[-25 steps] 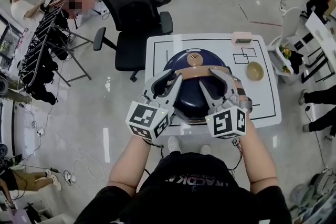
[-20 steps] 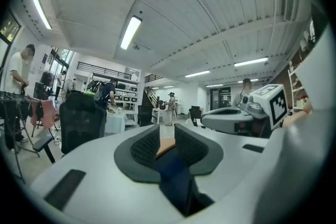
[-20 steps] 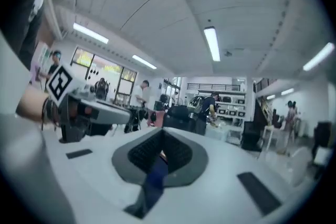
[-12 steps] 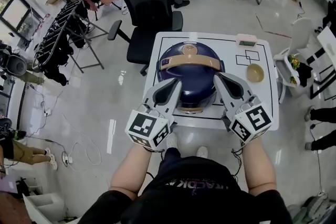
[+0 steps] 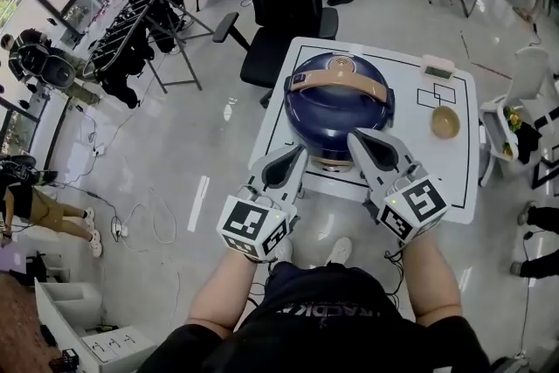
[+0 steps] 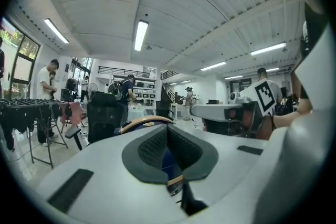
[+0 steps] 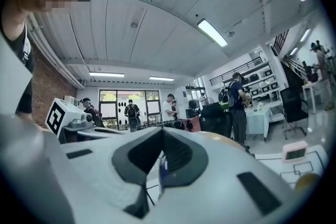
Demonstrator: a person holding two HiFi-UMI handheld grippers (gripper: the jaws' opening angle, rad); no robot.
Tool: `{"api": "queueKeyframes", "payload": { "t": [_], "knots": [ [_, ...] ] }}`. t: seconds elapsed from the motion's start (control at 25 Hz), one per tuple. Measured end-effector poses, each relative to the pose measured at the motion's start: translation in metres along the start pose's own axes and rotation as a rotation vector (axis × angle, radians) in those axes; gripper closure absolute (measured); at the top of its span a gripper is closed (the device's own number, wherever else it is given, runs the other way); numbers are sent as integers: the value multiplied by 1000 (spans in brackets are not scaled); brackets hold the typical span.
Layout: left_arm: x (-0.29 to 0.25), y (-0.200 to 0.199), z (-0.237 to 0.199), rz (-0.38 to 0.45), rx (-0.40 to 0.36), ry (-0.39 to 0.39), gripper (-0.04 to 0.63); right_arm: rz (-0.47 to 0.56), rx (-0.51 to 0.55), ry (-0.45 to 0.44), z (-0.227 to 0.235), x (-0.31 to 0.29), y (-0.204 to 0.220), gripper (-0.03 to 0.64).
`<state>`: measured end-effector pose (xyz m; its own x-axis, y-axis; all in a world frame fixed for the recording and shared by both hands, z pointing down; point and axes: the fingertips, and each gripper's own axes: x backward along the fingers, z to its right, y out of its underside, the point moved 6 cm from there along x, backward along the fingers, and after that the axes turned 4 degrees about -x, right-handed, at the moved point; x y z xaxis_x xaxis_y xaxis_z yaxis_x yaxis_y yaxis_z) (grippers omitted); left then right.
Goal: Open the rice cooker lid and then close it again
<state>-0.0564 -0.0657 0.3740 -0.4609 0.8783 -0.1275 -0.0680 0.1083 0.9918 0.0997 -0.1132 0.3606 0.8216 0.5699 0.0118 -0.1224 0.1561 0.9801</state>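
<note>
**Item: rice cooker (image 5: 339, 113).** It is dark blue and round, and stands on the far left part of the white desk (image 5: 441, 183). Its lid (image 5: 345, 105) is down and looks seated all round.

**Bearing.** The cooker lies straight ahead of me, beyond both sets of fingers and between them.

**Long axis.** The tan handle (image 5: 336, 80) runs left to right across the lid, crosswise to the way my fingers point.

**Left gripper (image 5: 295, 155).** Its fingers have just been closing and now meet, with nothing between them. Only the cooker's blue wall shows through the gap beyond. The tips sit just off the cooker's near left flank.

**Right gripper (image 5: 358, 138).** Its fingers are pressed together and empty. The tips lie against the outline of the near wall, though I cannot tell whether they touch it. I judge this hand the nearer of the two.

**Judgement.** Either hand reaches the near edge of the lid by going forward. To reach the handle I would have to go up and over.

**Also on the desk.** A tan bowl (image 5: 445, 121) and a small pink device (image 5: 437, 66) sit to the right, well apart from the cooker.

**Writing.**
- I can read no brand on the cooker.
- The desk carries black ruled outlines.
- Each cube (image 5: 253, 227) bears square black-and-white markers.
- The print on my shirt (image 5: 336, 310) is too dim to read.
</note>
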Motion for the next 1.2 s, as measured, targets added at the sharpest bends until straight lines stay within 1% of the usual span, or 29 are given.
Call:
{"api": "queueKeyframes", "payload": {
  "t": [0.2, 0.4, 0.52, 0.76, 1.04, 1.2],
  "knots": [
    [29, -3, -3, 9, -7, -2, 592, 4, 3, -24, -30, -5, 0, 615],
    [60, -2, -8, 29, -7, 29, 592, 2, 16, 10, -65, -4, 7, 615],
    [80, -2, -10, 36, -11, 66, 592, 1, 16, 60, -90, 1, 13, 615],
    [116, -1, -9, 59, -11, 169, 592, 3, 36, 191, -133, 23, 21, 615],
    [146, 6, 1, 81, 0, 290, 592, 25, 36, 345, -170, 55, 32, 615],
    [161, 12, 4, 79, 14, 334, 592, 27, 36, 403, -188, 66, 39, 615]
  ]
}}
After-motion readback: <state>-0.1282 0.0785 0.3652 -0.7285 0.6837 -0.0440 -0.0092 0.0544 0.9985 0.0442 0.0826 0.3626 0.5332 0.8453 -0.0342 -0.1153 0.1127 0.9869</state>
